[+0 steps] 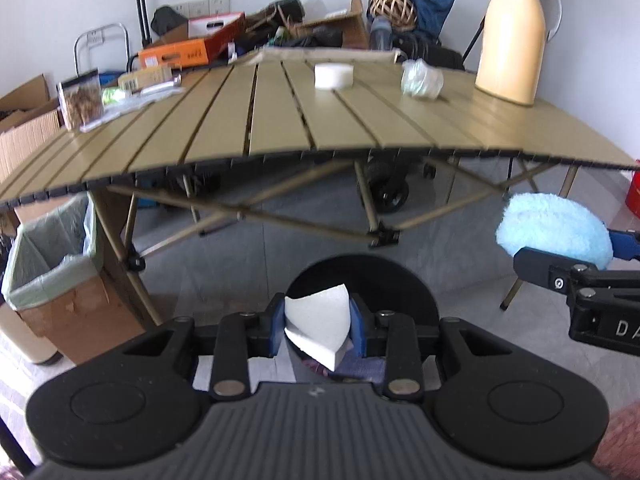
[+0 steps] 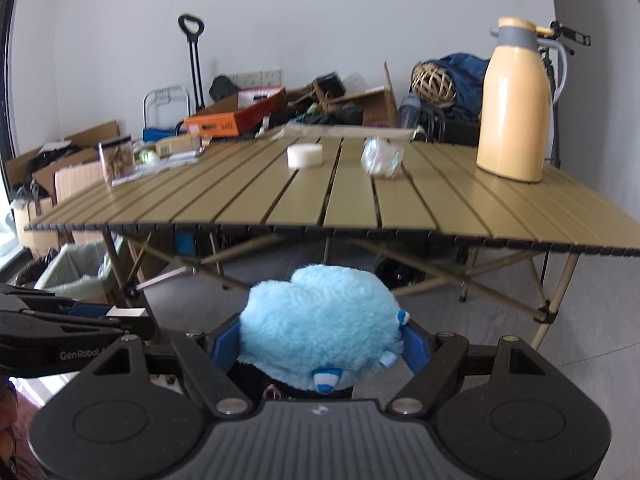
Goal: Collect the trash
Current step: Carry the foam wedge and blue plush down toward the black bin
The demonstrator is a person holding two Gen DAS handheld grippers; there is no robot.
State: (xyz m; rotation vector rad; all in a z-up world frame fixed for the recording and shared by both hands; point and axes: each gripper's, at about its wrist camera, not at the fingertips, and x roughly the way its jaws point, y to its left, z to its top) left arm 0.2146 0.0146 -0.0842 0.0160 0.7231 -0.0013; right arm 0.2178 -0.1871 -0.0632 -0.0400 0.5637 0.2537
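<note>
Gripping a white piece of foam, the left gripper is pointing forward and downward, well short of the slatted folding table and lower than its top. Its blue pads are pressing on the foam from both sides, and the foam is sticking up between them as a curved wedge (its lower corner is hanging below the pads). A black round object is lying on the floor just beyond the foam, in front of the table's near edge.

The right gripper is clasping a fluffy light-blue plush toy, which is filling the space between its wide-set blue pads. This gripper is also sitting below the table's edge and aiming toward the crossed legs beneath it. In the left wrist view the same toy is showing to the right, below the table's near right corner, so the two grippers are hanging side by side, a little apart.

On the table, a white round pad and a crumpled clear plastic wrapper are lying near the far edge, with a tall cream thermos jug standing to their right. A clear jar of snacks is standing at the table's left side. Beside the table's left legs, a cardboard box lined with a pale green bag is sitting on the floor, open at the top.
</note>
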